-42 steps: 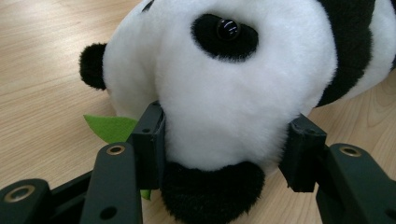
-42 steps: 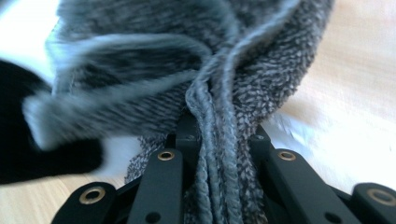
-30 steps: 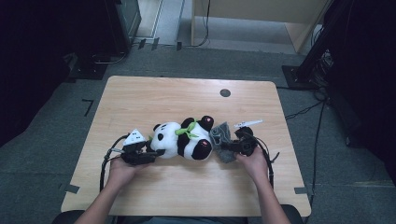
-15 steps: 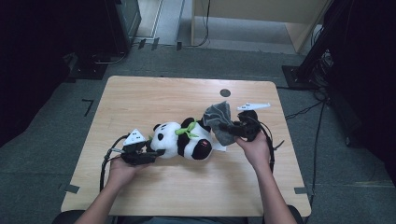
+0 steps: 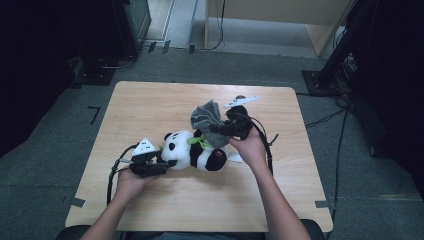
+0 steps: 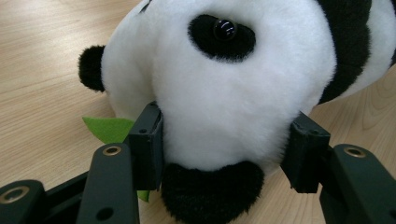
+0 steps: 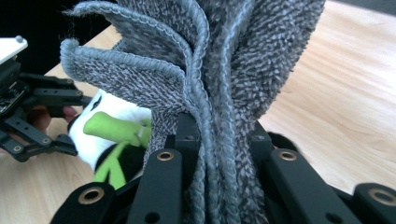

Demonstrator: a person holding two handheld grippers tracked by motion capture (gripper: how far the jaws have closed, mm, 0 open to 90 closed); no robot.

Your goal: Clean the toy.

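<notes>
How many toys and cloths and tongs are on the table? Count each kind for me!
Black-and-white plush panda toy: 1
Grey knitted cloth: 1
Black two-jaw tongs: 2, left and right
Total: 4

Bare forearms, no sleeves; black two-jaw left gripper (image 5: 165,162) and right gripper (image 5: 212,130), brass-ringed screw holes behind the jaws, white three-cornered plates on top, black cables trailing behind.
</notes>
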